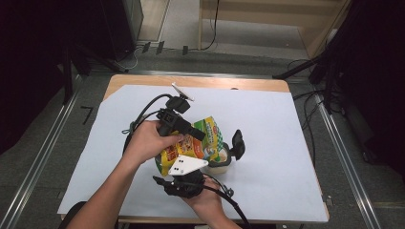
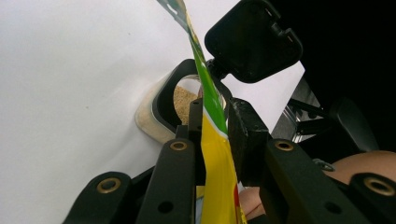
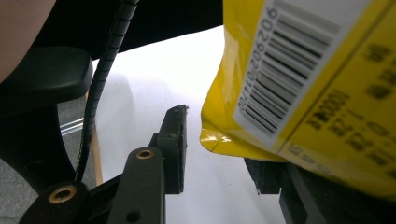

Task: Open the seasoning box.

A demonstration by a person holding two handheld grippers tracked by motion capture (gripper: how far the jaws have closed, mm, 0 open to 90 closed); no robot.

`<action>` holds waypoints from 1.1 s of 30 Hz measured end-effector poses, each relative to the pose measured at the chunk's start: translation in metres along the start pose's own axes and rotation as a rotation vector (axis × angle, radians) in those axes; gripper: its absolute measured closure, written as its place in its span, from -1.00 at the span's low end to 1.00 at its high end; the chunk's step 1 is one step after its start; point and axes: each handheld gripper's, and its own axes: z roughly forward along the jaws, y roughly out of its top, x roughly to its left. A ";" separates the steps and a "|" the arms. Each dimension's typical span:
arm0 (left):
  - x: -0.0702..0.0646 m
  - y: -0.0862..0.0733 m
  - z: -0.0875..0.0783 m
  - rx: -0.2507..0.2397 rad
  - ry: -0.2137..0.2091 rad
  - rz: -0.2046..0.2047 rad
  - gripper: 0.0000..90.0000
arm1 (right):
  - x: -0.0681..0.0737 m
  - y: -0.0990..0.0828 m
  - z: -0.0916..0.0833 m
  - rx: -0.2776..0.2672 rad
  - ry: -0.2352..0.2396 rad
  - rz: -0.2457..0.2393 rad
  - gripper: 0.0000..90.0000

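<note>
Fingers [image 2: 245, 135] pinching yellow bag [image 2: 217, 172]

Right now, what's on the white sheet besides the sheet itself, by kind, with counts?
Yellow and green snack bags: 1
Containers with a black flip lid, open, brownish grains inside: 1
Handheld grippers, left gripper and right gripper: 2
Total: 4
</note>
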 end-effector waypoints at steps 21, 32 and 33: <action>0.004 -0.002 0.006 0.017 -0.032 0.049 0.80 | -0.003 -0.009 0.007 0.044 -0.016 -0.058 0.32; 0.007 -0.003 0.002 0.007 -0.034 0.038 0.82 | -0.004 -0.014 0.013 0.084 -0.014 -0.041 0.20; 0.008 -0.003 0.002 0.006 -0.033 0.038 0.82 | -0.005 -0.015 0.014 0.089 -0.011 -0.040 0.19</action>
